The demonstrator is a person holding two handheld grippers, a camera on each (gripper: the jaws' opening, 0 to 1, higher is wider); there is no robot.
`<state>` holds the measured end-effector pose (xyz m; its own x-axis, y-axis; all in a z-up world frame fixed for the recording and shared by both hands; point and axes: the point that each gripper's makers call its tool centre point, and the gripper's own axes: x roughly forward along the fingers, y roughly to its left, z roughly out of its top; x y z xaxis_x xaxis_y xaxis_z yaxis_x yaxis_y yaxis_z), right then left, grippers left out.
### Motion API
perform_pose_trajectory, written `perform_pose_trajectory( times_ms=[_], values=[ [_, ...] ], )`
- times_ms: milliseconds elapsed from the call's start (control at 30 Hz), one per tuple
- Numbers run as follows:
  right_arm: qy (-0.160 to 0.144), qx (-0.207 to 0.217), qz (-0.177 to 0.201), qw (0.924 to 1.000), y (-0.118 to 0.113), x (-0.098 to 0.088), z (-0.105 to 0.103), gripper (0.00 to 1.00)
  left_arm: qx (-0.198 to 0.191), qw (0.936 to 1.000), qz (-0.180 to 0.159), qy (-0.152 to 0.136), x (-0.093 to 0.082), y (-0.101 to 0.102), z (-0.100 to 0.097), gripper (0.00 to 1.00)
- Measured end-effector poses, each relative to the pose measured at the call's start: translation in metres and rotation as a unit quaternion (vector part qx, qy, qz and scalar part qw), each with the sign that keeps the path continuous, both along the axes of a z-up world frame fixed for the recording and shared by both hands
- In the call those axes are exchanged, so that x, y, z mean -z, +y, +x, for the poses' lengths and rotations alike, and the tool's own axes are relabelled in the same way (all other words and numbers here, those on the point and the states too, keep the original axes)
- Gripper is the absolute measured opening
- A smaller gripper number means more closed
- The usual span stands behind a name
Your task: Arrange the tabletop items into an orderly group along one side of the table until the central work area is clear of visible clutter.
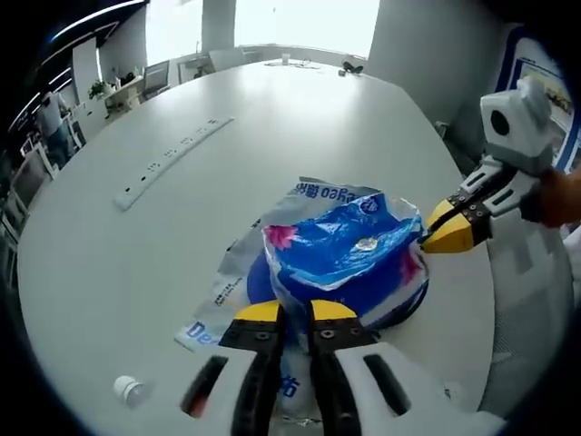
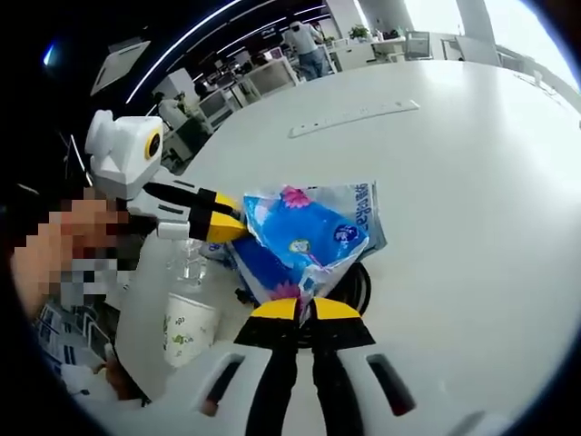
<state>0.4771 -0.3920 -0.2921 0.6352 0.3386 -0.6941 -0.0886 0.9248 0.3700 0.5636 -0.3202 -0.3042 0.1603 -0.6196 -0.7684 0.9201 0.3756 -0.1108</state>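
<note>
Left gripper view: both claws [image 1: 297,312] [image 1: 451,225] on wrapper [image 1: 349,247].

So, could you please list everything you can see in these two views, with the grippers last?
Tissue pack: one, blue wrapper with pink flowers, on the white table, gripped from two sides.
Clear printed bag: one, blue lettering, flat under the pack.
Power strip: one, white, set along the table beyond the pack.
Small white cap: one, near the table edge.
Paper cup: one, white with green print, beside the pack.
Clear bottle: one, behind the cup.
Left gripper: yellow-tipped jaws shut on the pack.
Right gripper: yellow-tipped jaws shut on the pack's opposite edge.
</note>
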Motion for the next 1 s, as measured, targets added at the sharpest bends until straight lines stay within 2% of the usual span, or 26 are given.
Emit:
perform_pose_trajectory(
  times_ms=[400, 1000],
  values=[
    [-0.012, 0.002, 0.001, 0.9999, -0.007, -0.011, -0.002, 0.00, -0.010, 0.9996, -0.025, 0.007, -0.014, -0.004, -0.006, 0.01],
    [-0.038, 0.004, 0.004, 0.9993, -0.027, -0.034, -0.001, 0.00, -0.039, 0.9976, -0.056, 0.000, -0.042, -0.016, -0.013, 0.00]
  ],
)
